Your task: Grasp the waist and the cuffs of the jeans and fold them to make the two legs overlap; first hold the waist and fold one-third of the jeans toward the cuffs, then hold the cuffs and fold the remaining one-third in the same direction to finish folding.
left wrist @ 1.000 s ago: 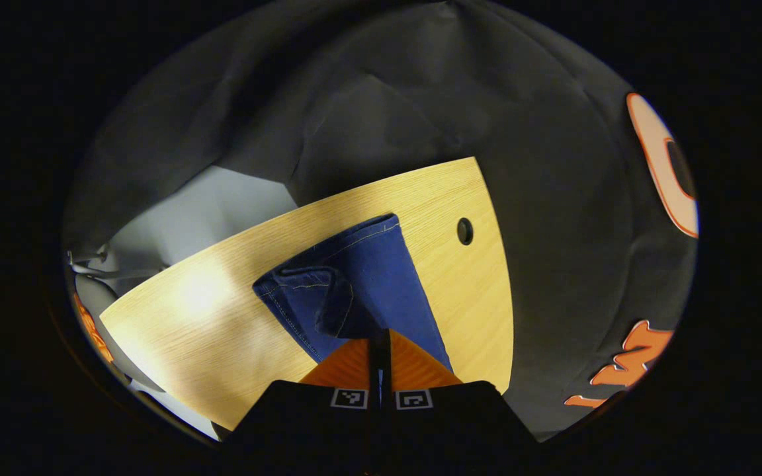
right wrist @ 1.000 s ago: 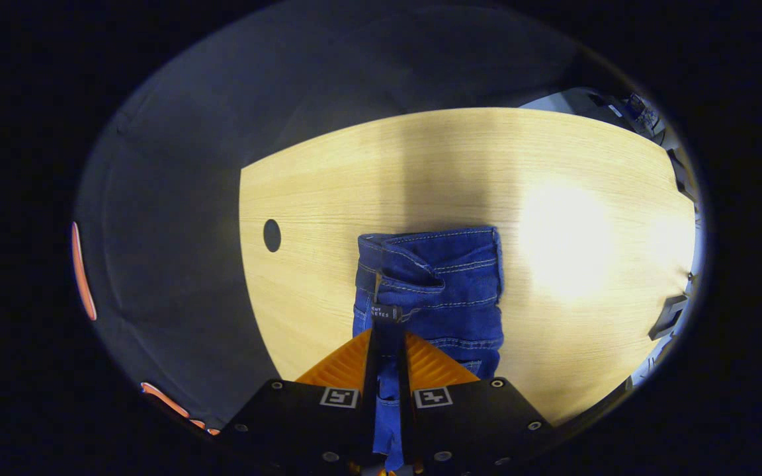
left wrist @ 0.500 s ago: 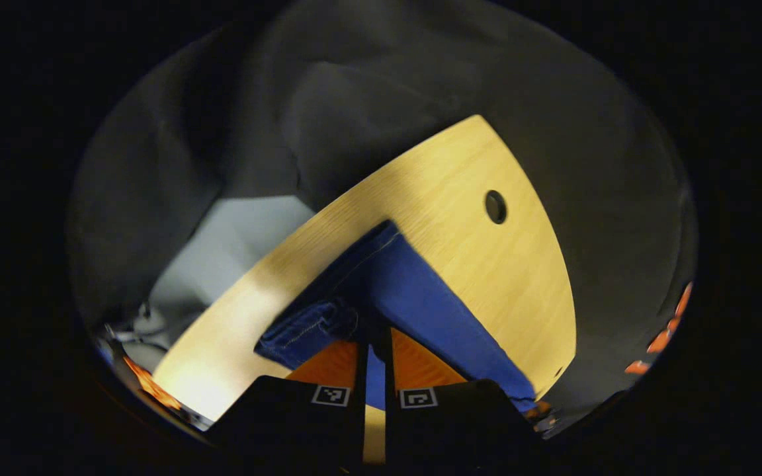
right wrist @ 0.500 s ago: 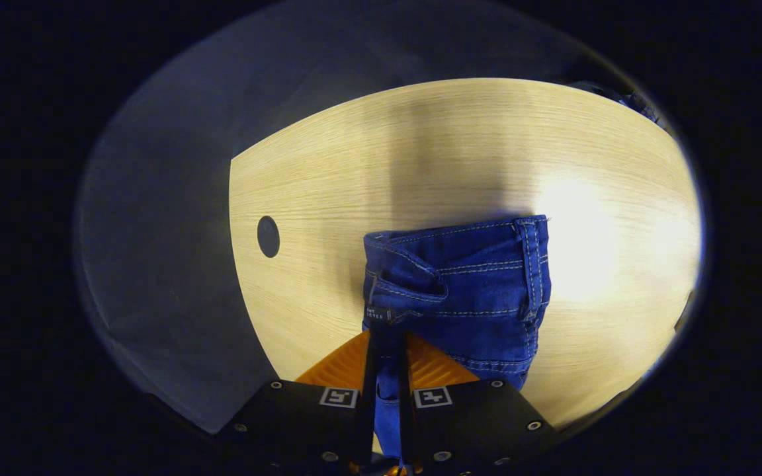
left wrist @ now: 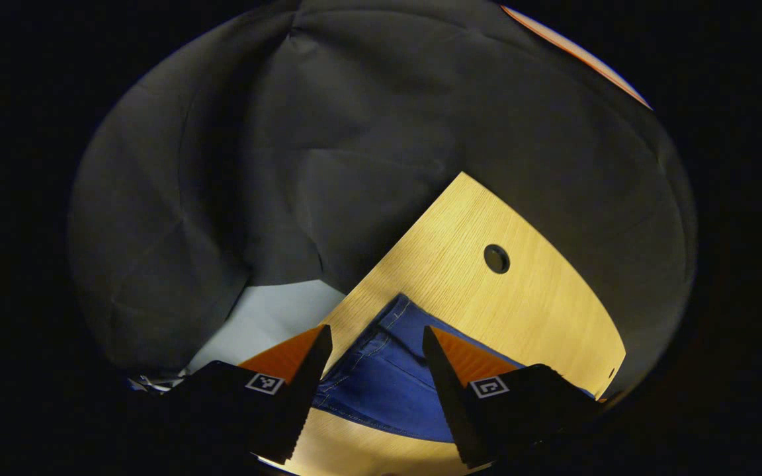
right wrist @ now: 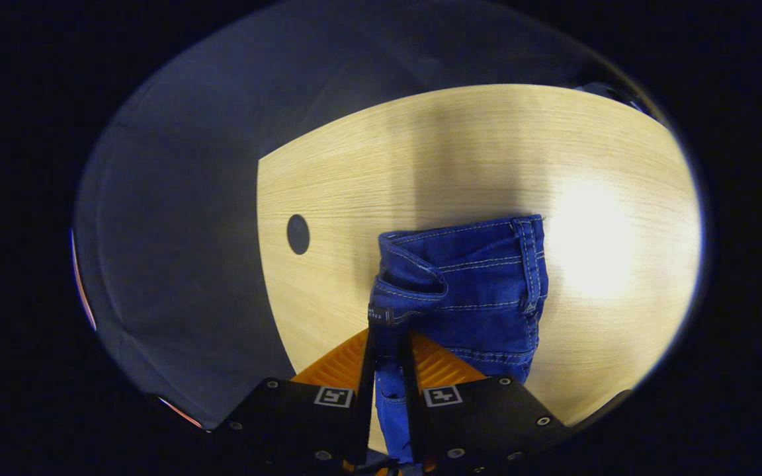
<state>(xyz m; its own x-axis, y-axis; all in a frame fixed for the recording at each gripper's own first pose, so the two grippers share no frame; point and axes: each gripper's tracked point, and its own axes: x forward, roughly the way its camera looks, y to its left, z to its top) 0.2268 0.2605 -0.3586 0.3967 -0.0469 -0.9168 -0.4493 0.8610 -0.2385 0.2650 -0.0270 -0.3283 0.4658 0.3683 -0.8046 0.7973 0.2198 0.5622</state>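
Note:
Blue jeans (right wrist: 470, 291) lie on the light wooden table (right wrist: 460, 158), waistband end turned away from me, with a belt loop and pocket seams showing. My right gripper (right wrist: 387, 334) is shut on the denim at the near left edge, and cloth runs down between its fingers. In the left gripper view, my left gripper (left wrist: 372, 337) stands open just above the jeans (left wrist: 387, 377), its fingers spread wide with nothing between them. The denim there lies flat near the table's edge.
A round cable hole (left wrist: 496, 258) pierces the table beyond the jeans; the same hole (right wrist: 297, 234) sits left of them in the right gripper view. Black cloth wall surrounds the table. Pale floor (left wrist: 268, 317) shows past the table's left edge.
My left gripper has opened and let go of the denim, and its view has tilted upward. The right gripper stays shut on the jeans and has barely shifted.

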